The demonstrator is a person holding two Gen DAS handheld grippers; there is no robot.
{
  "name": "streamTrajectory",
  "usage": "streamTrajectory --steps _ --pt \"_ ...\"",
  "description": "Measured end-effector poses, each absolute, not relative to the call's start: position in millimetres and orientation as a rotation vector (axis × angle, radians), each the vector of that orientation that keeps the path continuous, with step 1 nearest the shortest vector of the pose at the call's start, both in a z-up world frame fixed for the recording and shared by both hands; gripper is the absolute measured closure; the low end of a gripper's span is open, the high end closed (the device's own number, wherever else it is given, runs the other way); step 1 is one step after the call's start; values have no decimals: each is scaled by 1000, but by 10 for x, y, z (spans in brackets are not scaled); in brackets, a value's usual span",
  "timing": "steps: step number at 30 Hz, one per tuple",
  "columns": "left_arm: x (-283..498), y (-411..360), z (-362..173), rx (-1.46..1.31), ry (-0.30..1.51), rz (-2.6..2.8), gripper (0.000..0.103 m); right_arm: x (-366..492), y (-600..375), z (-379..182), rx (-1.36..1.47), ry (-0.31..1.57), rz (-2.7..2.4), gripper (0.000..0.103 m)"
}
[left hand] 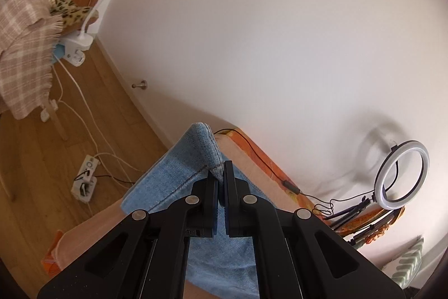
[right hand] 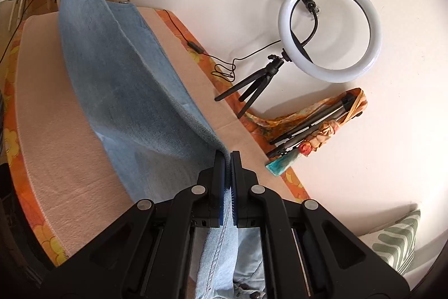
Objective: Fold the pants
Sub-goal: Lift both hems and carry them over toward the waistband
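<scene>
Both tongs, left [left hand: 221, 175] and right [right hand: 228, 159], pinch lifted jeans [right hand: 117, 69] running lengthwise along the bed.

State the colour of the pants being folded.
Light blue denim pants, clearest in the right wrist view.

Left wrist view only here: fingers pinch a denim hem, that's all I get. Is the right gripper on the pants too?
Observer: Yes. The right gripper is shut on the pants, with a stitched denim edge running between its fingers.
Operator: Is the fabric lifted or flat?
Observer: Lifted. From the right wrist, the denim rises in a long sheet off the beige mat toward the left gripper at the far end.
Operator: Any of it still down?
Observer: Yes, a lower denim layer lies on the mat under the raised sheet.
</scene>
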State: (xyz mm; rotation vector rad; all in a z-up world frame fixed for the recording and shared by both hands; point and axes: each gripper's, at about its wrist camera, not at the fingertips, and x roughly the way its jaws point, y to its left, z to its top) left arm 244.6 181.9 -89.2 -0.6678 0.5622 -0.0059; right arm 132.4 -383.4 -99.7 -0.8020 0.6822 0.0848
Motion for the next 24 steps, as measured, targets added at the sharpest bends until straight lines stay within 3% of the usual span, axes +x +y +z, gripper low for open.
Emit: streamTrajectory --steps 14,24 --pt "3830 1148 -1362 -524 722 26 101 2693 -4354 -1551 -789 844 25 100" --pt "4365 861 -1754 -455 801 98 101 3210 -4522 -2076 -775 951 19 100"
